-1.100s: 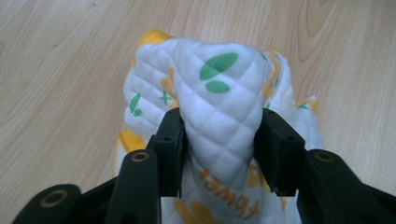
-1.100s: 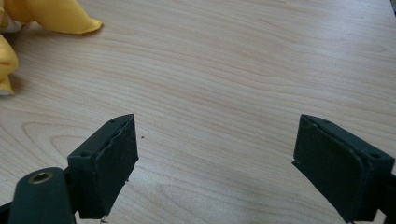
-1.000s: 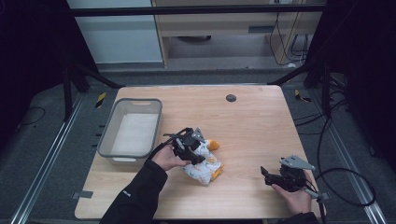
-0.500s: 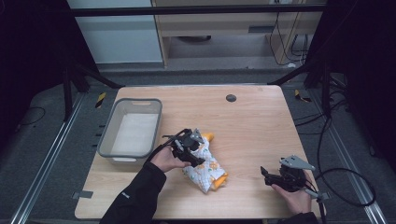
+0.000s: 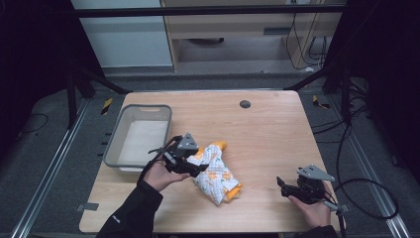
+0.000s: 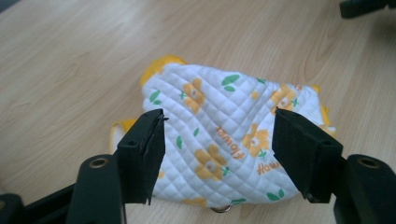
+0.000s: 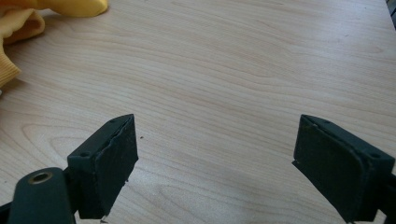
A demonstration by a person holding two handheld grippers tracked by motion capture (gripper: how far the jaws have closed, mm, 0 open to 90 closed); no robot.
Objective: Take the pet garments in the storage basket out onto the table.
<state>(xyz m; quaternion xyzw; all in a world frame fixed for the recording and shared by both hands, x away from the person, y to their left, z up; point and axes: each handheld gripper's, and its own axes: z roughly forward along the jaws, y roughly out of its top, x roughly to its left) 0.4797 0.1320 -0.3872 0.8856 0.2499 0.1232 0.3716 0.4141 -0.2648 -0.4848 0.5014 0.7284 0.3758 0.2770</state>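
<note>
Nearest me, right side: my right gripper (image 5: 283,184) sits low over the bare table (image 5: 267,129), jaws spread wide, nothing between them. In the right gripper view, yellow cloth edges show at the upper left corner, well apart from the jaws.

Left side: my left gripper (image 5: 198,167) is at the near-left end of a quilted cloth (image 5: 216,173), jaws apart. In the left gripper view the cloth (image 6: 224,140) lies between and beyond the two open jaws; I cannot tell whether either pad touches it. White quilting, orange flowers, green leaves, yellow trim. The word "flower" is printed in orange, readable twice. A small metal ring peeks from its near edge.

The cloth lies bunched on the table's middle.

Farther left: grey bin (image 5: 120,130), just beside my left hand, white floor inside, nothing in it.

Far edge: small dark round disc (image 5: 244,104) on the wood.
</note>
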